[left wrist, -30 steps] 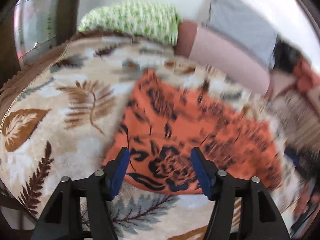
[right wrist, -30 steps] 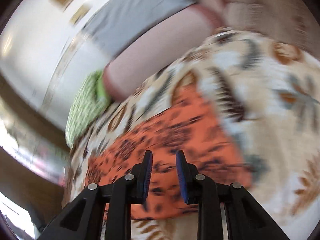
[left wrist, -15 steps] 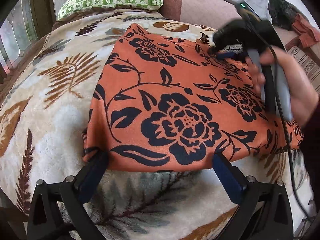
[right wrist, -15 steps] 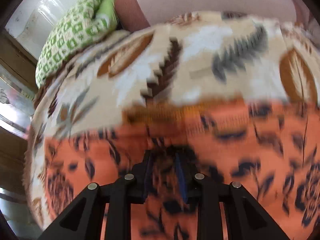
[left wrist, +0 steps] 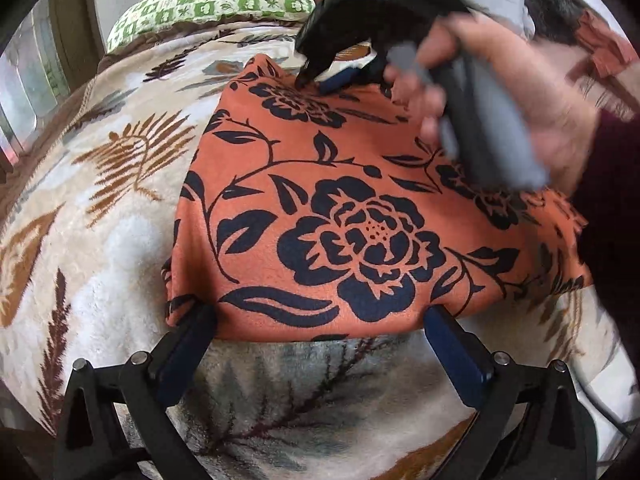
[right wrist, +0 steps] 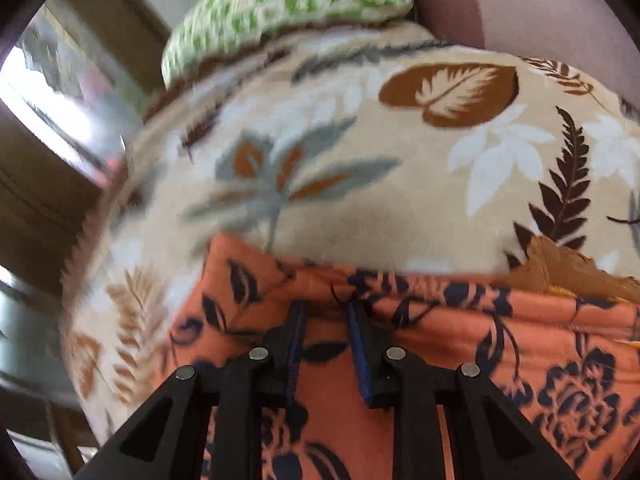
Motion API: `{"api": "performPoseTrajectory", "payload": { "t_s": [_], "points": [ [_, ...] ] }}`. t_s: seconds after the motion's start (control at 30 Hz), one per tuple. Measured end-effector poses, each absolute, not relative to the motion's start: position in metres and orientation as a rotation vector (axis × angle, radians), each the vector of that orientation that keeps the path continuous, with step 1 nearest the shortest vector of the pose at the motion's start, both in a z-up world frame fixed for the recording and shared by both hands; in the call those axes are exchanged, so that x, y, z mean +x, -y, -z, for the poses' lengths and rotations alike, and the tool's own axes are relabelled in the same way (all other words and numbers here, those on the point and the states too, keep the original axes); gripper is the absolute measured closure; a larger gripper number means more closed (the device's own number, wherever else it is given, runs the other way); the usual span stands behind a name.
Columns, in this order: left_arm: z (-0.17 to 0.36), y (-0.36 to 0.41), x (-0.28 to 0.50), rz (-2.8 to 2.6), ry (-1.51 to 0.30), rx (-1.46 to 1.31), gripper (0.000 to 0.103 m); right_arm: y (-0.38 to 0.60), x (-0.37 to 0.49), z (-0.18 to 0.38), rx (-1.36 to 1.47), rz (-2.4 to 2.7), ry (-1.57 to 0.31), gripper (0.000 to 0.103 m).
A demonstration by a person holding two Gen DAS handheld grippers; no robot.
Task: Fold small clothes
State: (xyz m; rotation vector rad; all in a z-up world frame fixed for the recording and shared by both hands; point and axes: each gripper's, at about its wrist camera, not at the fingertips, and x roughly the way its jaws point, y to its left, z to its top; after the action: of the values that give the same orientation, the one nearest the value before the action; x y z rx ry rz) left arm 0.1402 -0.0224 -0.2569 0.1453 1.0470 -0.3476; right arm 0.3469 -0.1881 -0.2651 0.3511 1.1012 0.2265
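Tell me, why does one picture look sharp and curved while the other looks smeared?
Left wrist view: the orange floral cloth is crisp, bulged by the fisheye lens, and only the person's hand is smeared. Right wrist view: the green pillow and leaf-print blanket streak.

Orange garment (left wrist: 340, 216) printed with navy roses, leaves and vines. Beige blanket (left wrist: 120, 208) patterned with brown ferns, white leaves and grey-blue sprigs. Green-and-white checked pillow (left wrist: 216, 2). Black gripper frames carrying blue finger pads (left wrist: 460, 356). Dark maroon sleeve (left wrist: 612, 216).
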Motion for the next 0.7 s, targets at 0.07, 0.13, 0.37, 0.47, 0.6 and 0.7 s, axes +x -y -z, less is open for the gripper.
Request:
{"api": "performPoseTrajectory", "payload": {
  "t_s": [0.07, 0.13, 0.37, 0.47, 0.6, 0.7],
  "points": [
    [0.257, 0.027, 0.138, 0.332, -1.049, 0.179, 0.000, 0.205, 0.339, 0.254, 0.469, -0.200, -1.096, 0.077],
    [0.254, 0.029, 0.135, 0.318, -1.041, 0.193, 0.000, 0.219, 0.314, 0.234, 0.476, -0.198, -1.034, 0.077],
    [0.241, 0.031, 0.114, 0.225, -0.978, 0.237, 0.000, 0.288, 0.188, 0.195, 0.418, -0.083, -0.959, 0.077],
    [0.228, 0.032, 0.098, 0.167, -0.919, 0.252, 0.000, 0.314, 0.131, 0.195, 0.347, 0.054, -0.968, 0.077],
    [0.208, 0.031, 0.083, 0.148, -0.867, 0.254, 0.000, 0.342, 0.077, 0.207, 0.310, 0.200, -0.999, 0.077],
    [0.193, 0.036, 0.072, 0.140, -0.833, 0.276, 0.000, 0.353, 0.058, 0.235, 0.299, 0.269, -1.048, 0.077]
  ]
}}
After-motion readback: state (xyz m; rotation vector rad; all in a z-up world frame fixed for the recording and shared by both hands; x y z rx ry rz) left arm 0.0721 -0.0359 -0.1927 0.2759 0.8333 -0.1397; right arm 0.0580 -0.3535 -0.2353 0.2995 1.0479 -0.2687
